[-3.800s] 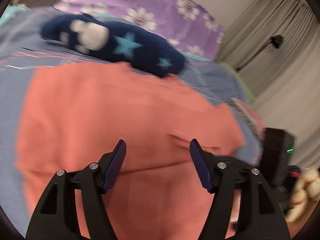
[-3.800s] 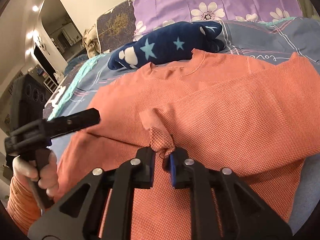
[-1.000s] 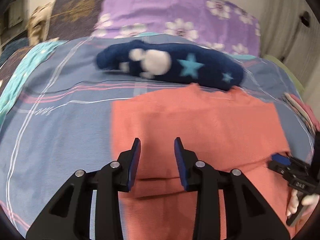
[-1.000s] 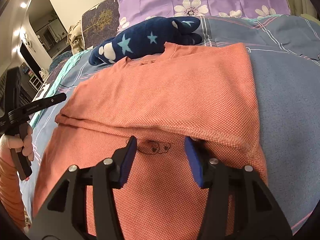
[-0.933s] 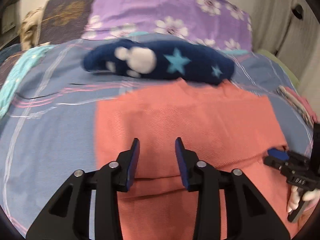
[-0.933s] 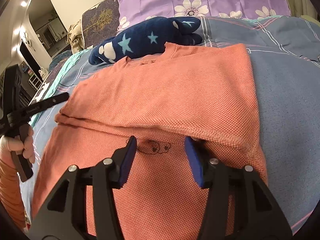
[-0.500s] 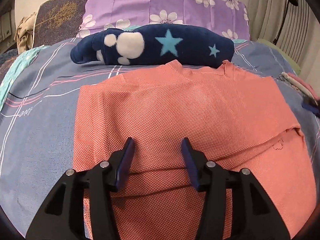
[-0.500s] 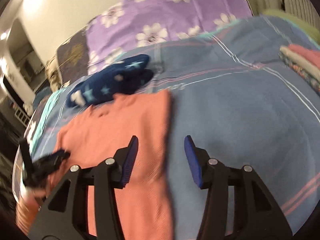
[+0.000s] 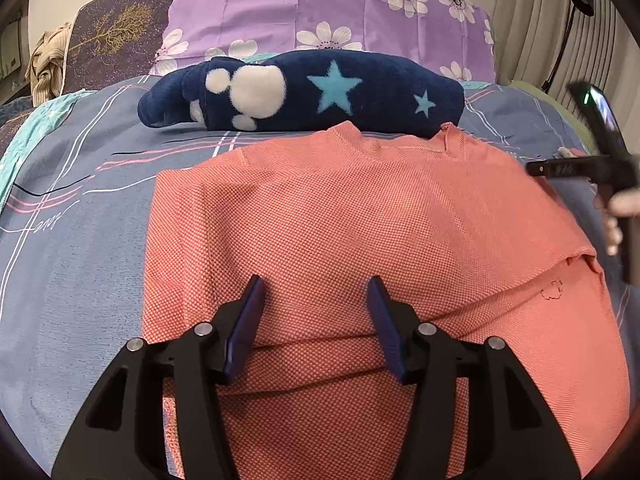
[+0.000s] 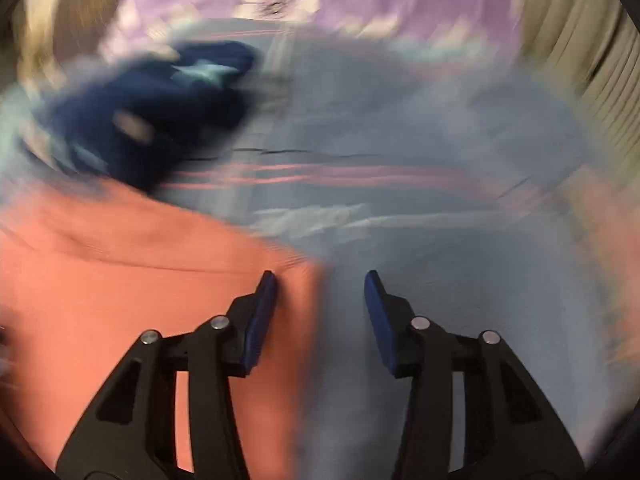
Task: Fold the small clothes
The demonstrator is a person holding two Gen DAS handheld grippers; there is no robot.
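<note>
Garment: a small coral-orange knit shirt (image 9: pixel 360 220) was laid flat on the blue-grey bedsheet with pink and white lines (image 9: pixel 72 216), its collar at the far side and its sleeves folded in across the body.
Fold: a layered edge was seen running across the near part of the shirt, just beyond the left jaws.
Left gripper (image 9: pixel 316 312): the black, blue-padded jaws were held over the shirt and were opening, about half spread; cloth lay below them, but nothing was gripped.
Right gripper (image 10: pixel 320 308): the jaws were closing, a clear gap was left between them, and nothing was held; the shirt's right edge lay under the gap. This view was heavily blurred.
Far side: a navy plush blanket roll with white paw and teal star prints (image 9: pixel 304 92) was touching the collar.
Beyond: a purple pillow with white flowers (image 9: pixel 320 12) was propped behind the roll.
</note>
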